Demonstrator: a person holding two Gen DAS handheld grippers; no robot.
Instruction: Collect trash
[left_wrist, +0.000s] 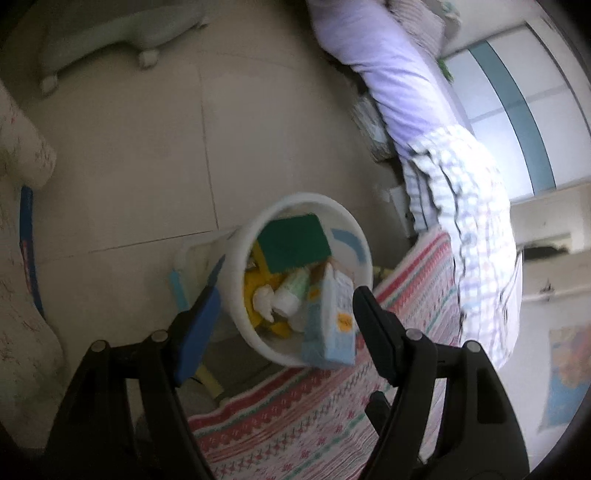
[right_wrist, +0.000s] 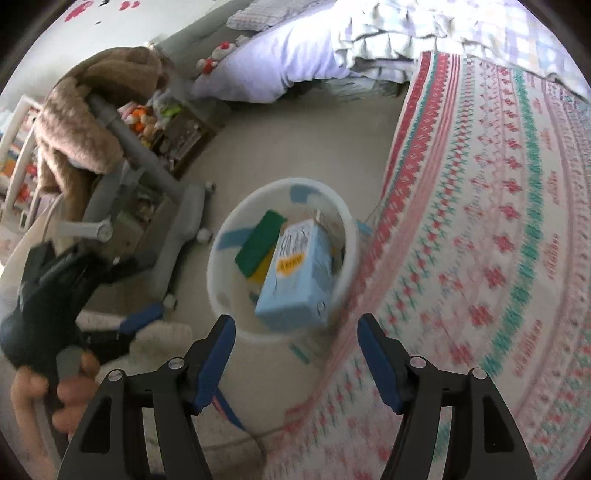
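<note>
A white trash bin (left_wrist: 236, 295) (right_wrist: 347, 221) stands on the floor beside the bed. It holds a light blue carton (left_wrist: 332, 325) (right_wrist: 295, 280), a green and yellow sponge (left_wrist: 295, 242) (right_wrist: 260, 242), a small white bottle (left_wrist: 291, 295) and crumpled tissue (left_wrist: 264, 301). My left gripper (left_wrist: 284, 306) is open and empty, just above the bin. My right gripper (right_wrist: 295, 332) is open and empty, above the bin's near rim. The left gripper (right_wrist: 122, 326) also shows in the right wrist view, held in a hand at the lower left.
The bed with a patterned red and green blanket (right_wrist: 480, 240) (left_wrist: 314, 424) lies right of the bin. A grey chair base (right_wrist: 177, 221) draped with a brown fur garment (right_wrist: 74, 122) stands left. A purple pillow (left_wrist: 399, 81) and checked quilt (left_wrist: 472, 221) lie beyond. The floor is beige tile (left_wrist: 129, 147).
</note>
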